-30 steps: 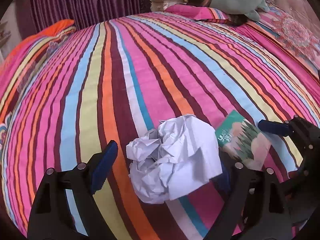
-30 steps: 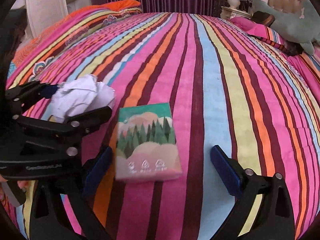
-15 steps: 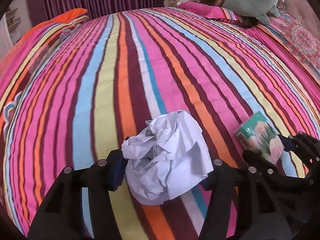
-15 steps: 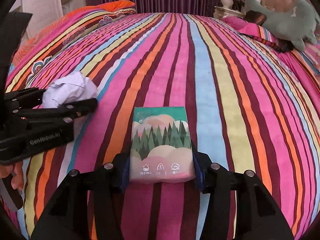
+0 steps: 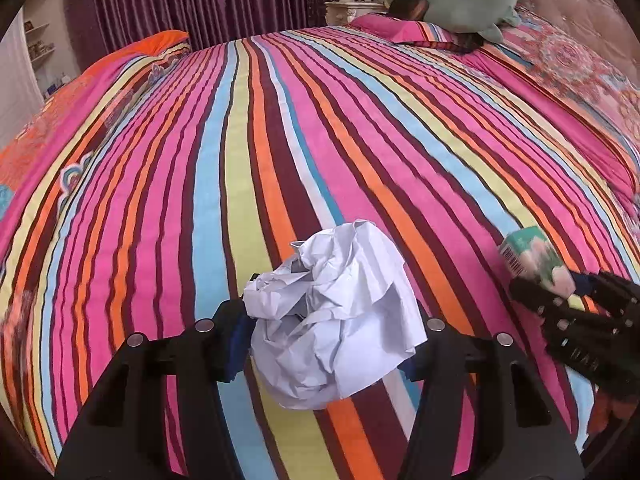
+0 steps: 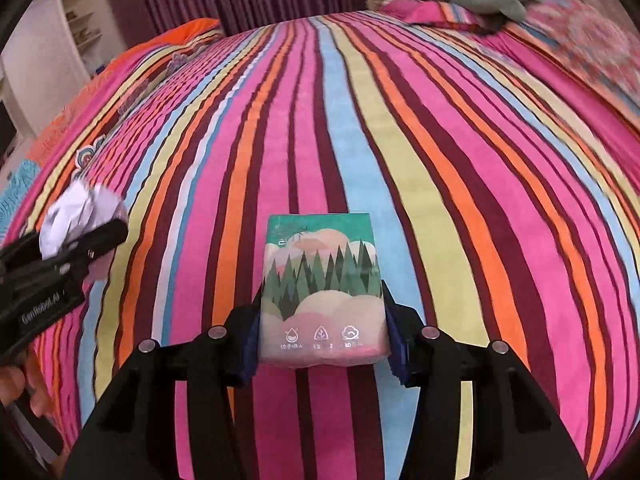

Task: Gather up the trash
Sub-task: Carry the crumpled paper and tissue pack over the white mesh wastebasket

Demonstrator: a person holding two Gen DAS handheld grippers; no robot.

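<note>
Here, the left gripper [image 5: 324, 350] pinches a crumpled white paper ball [image 5: 332, 320] between its fingers; the right gripper [image 6: 322, 334] clamps a small green-and-pink tissue packet [image 6: 322, 292] printed with trees, both above the striped multicoloured bedspread [image 5: 280, 140].

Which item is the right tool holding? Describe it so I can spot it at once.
On the striped bedspread, look between the right tool. It grips a small tissue pack printed with green pine trees and pink clouds, unlike the plain white crumpled paper nearby.
</note>
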